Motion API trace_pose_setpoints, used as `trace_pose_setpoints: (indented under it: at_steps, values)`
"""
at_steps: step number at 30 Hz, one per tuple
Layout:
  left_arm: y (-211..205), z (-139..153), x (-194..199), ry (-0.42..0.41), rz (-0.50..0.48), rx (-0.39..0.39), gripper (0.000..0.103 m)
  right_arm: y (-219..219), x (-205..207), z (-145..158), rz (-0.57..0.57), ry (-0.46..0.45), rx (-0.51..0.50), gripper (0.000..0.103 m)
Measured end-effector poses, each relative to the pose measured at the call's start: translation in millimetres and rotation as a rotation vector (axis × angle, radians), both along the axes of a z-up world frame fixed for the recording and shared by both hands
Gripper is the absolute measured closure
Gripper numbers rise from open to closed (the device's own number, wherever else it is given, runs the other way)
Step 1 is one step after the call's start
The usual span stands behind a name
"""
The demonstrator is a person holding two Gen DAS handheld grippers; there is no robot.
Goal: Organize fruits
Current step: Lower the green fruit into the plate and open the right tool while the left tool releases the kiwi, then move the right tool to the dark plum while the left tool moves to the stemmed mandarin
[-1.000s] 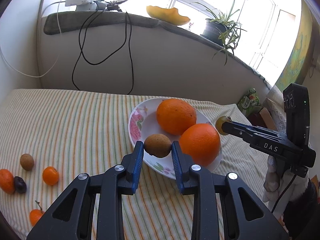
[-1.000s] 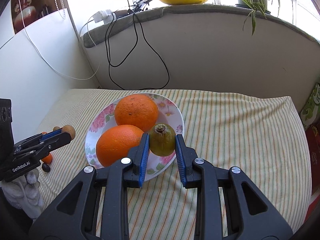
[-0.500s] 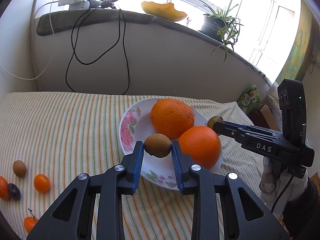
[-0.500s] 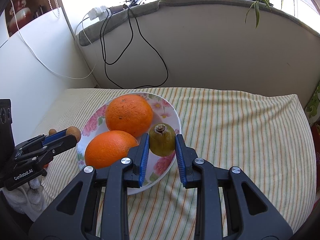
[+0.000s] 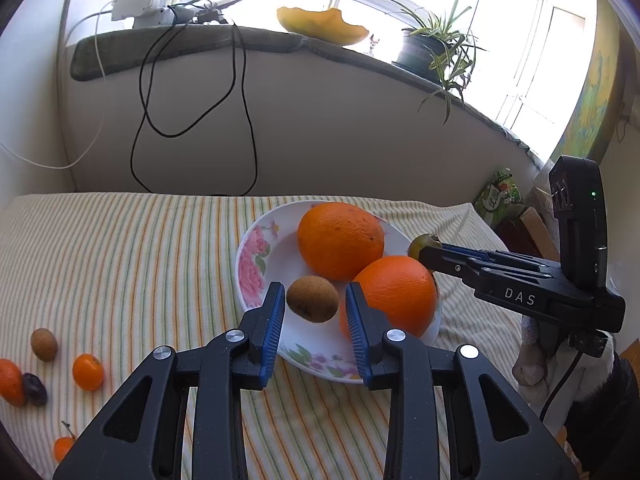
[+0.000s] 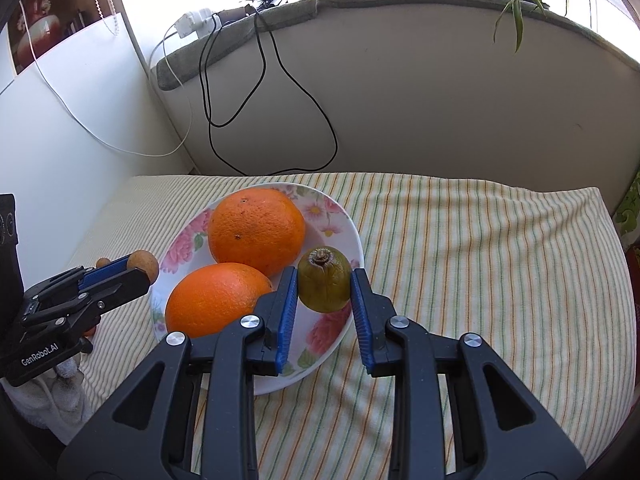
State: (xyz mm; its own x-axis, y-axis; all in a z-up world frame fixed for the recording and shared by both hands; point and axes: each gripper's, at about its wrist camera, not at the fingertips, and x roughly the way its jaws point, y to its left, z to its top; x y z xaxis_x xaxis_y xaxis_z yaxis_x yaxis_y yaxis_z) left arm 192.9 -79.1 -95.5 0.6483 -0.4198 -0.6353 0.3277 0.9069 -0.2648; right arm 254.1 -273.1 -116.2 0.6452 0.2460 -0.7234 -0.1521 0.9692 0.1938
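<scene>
We are holding both grippers over the floral plate (image 5: 256, 240) on the striped cloth (image 5: 120, 264). Our left gripper (image 5: 316, 312) is opening its jaws: the brown kiwi (image 5: 313, 298) is sitting between the blue pads (image 5: 274, 322) with a gap showing on each side, above the plate's near part. Our right gripper (image 6: 325, 300) is pinching the green kiwi (image 6: 324, 284) (stem end up) over the plate's right rim, beside the two oranges (image 6: 256, 230) lying in the plate. Well apart, at the cloth's left edge, we are seeing another brown kiwi (image 5: 44, 344), small orange fruits (image 5: 88, 372) and a dark fruit (image 5: 34, 389).
</scene>
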Motion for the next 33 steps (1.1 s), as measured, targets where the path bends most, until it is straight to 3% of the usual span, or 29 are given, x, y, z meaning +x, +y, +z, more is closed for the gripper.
trace_pose_setpoints:
  at_steps: [5,9,13,15,20,25,33]
  values:
    - [0,3,-2,-0.008,0.004,0.003,0.066,-1,0,0,-0.006,0.002,-0.002,0.072]
    - [1,4,-3,-0.01,0.008,0.001,0.066,-5,-2,4,-0.022,-0.019,0.004,0.05]
    - [1,5,-6,-0.013,0.008,0.0,0.062,-5,-6,11,-0.021,-0.035,0.005,0.047]
    - [2,7,-8,-0.017,0.012,0.002,0.058,-4,-9,15,-0.021,-0.044,0.003,0.039]
    - [3,10,-13,-0.029,0.026,0.014,0.043,0,-16,22,-0.019,-0.057,-0.005,0.036]
    - [4,16,-19,-0.043,0.035,0.02,0.034,1,-25,31,-0.024,-0.079,-0.009,0.026]
    - [7,25,-33,-0.069,0.049,0.035,0.031,7,-37,44,-0.02,-0.098,-0.022,0.023]
